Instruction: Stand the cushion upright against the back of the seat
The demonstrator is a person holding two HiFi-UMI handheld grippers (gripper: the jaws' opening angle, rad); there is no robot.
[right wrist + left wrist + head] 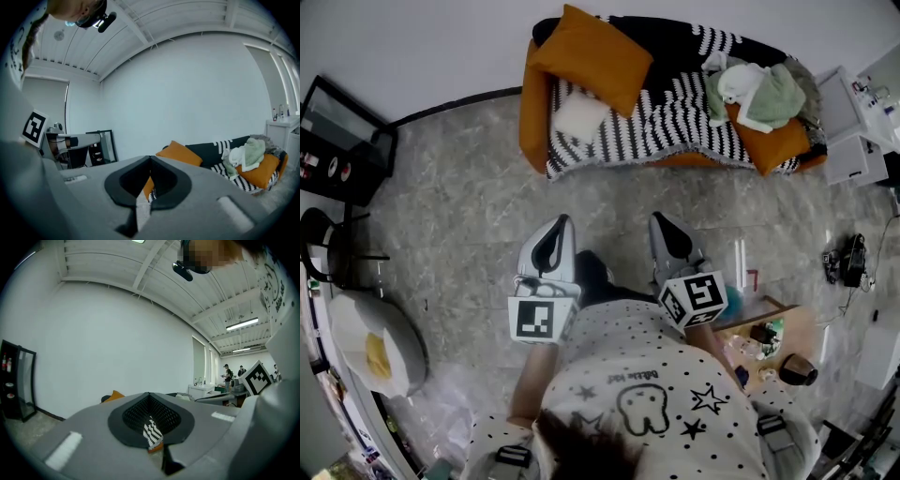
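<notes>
Ahead of the person stands an orange sofa against the white wall, its seat and back draped with a black-and-white striped throw. At the sofa's left end, as the head view shows it, an orange cushion is propped at a tilt against the back. A small white cushion lies flat on the seat just in front of it. Toward the right end a heap of green and white clothes sits on a second orange cushion. Both tools are held out over the grey floor, well short of the sofa and touching nothing on it. The left gripper has its fingers together with nothing between them; only a sliver of striped throw shows through the slot below their tips. The right gripper likewise has its fingers closed on nothing, and its view looks past them to the orange cushion and the clothes farther right. A black cabinet stands by the wall, well apart from the sofa's left end.
</notes>
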